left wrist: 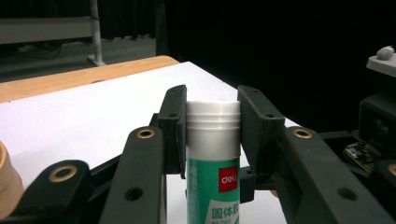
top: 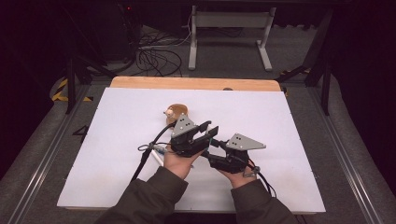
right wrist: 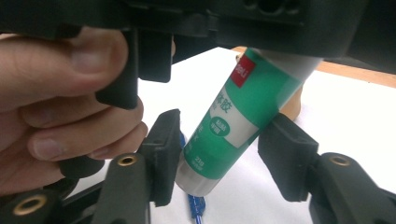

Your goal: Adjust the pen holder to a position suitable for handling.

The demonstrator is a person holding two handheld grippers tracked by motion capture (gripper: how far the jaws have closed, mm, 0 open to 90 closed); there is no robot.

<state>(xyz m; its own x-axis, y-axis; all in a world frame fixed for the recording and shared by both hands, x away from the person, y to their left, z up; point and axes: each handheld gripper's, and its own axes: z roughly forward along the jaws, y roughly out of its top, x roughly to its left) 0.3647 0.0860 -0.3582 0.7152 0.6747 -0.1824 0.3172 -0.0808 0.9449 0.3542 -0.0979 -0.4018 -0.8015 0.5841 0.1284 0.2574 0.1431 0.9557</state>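
Left tongs [left wrist: 212, 122] clenched on the white cap [left wrist: 213, 108] of the glue stick [right wrist: 233, 123], holding it lifted off the counter [top: 116, 121], on the person's side of the round wooden piece [top: 177, 111] and to its right. Right tongs [right wrist: 223, 144] released but straddling the grey base end of the tube: one pad just about touching the green label, the other apart from it with counter showing between. No real grip from that side yet.

Likely an uncapping pull, so several ways to slip:

- Tube lying slanted across the right tongs rather than square to the pads. Closing like this risks pinching one edge of the round body and squirting it sideways, away from the wooden piece.
- Smooth, glossy label and a hard cylinder: poor friction. Pulling before both pads seat could leave the cap stuck and the pads skating off the base.
- Grip sitting very near the base end; little overlap, easy to slide off the bottom rim.
- Sudden cap release could jerk both hands apart and drop the body onto the counter, where it would roll.
- Blue pen [right wrist: 194, 205] lying below, nearer the person than the wooden piece; a falling tube could knock it.
- Left hand [right wrist: 60, 93] close to the tube; a slipping jaw might nip a finger.
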